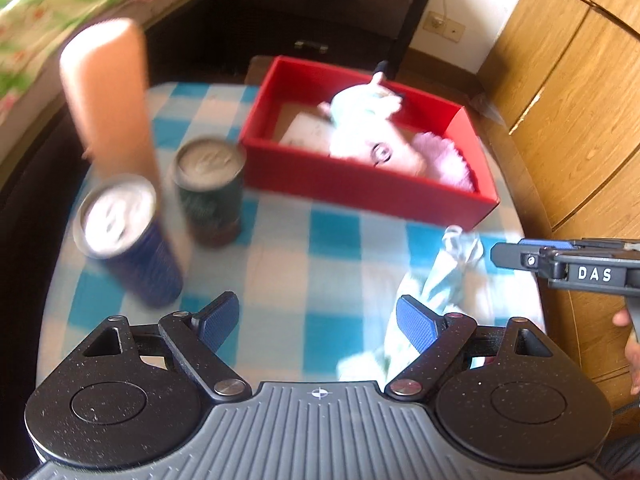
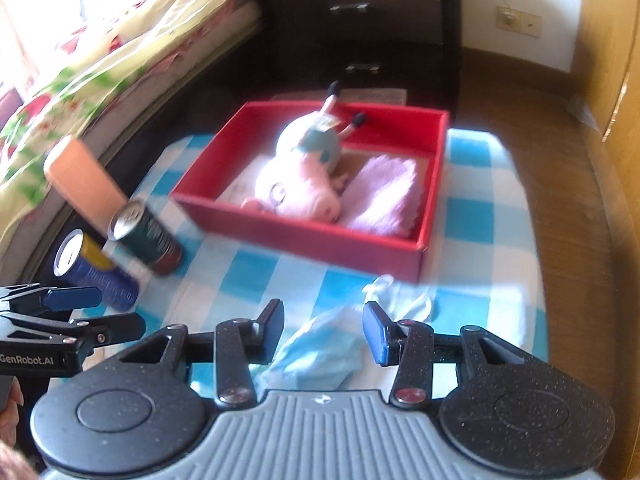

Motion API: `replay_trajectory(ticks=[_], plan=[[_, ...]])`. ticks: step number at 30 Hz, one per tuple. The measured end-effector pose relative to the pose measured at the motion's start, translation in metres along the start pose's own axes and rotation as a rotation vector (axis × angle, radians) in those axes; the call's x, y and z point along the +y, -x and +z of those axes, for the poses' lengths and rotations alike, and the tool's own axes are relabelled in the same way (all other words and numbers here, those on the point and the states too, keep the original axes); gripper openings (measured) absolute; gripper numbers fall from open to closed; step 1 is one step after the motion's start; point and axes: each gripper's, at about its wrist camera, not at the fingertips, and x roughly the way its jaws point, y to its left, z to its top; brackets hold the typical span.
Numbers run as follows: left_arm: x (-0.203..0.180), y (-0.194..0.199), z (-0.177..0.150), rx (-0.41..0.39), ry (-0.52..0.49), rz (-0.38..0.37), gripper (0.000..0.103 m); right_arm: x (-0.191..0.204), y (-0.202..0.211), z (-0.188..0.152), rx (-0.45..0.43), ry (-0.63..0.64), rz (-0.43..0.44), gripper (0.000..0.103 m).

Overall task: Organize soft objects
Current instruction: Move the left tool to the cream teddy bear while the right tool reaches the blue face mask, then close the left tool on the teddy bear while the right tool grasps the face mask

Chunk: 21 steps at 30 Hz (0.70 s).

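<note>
Step in hand: picking up the last loose soft thing, judging by what lies where; the plush pig [image 2: 304,184] and the pink towel [image 2: 386,200] already lie inside the red box [image 2: 320,240], while the pale blue cloth [image 2: 320,356] lies crumpled on the surface outside it.
Cloth: on the checked surface [image 1: 280,264] near its front right corner, just in front of the box's front wall.
Right gripper [image 2: 324,336]: jaws spread wide, holding nothing; the cloth lies between and just below them, slightly toward the left finger, and I cannot tell if it touches the pads.
Left gripper [image 1: 326,322]: jaws wide apart and empty; the cloth sits at its right finger, not between the two.
Next move calls for: lowering the right jaws onto the thickest bunch, closing, then lifting over the box wall.
Bystanders: two cans [image 1: 210,192] and a tan block [image 1: 106,92] near the left edge, well apart from the cloth.
</note>
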Motion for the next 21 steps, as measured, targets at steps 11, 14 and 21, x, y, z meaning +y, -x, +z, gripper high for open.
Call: replay_trajectory(ticks=[11,14,21], plan=[[0.049,0.013,-0.046,0.042,0.176,0.03,0.084,0.038,-0.008,-0.012,0.041,0.084,0.058,0.021],[0.054,0.016,-0.056,0.044,0.192,0.044,0.084,0.047,-0.009,-0.016,0.046,0.101,0.074,0.021],[0.063,0.01,-0.075,0.088,0.241,0.061,0.086,0.062,-0.021,-0.037,0.111,0.158,0.075,0.022]])
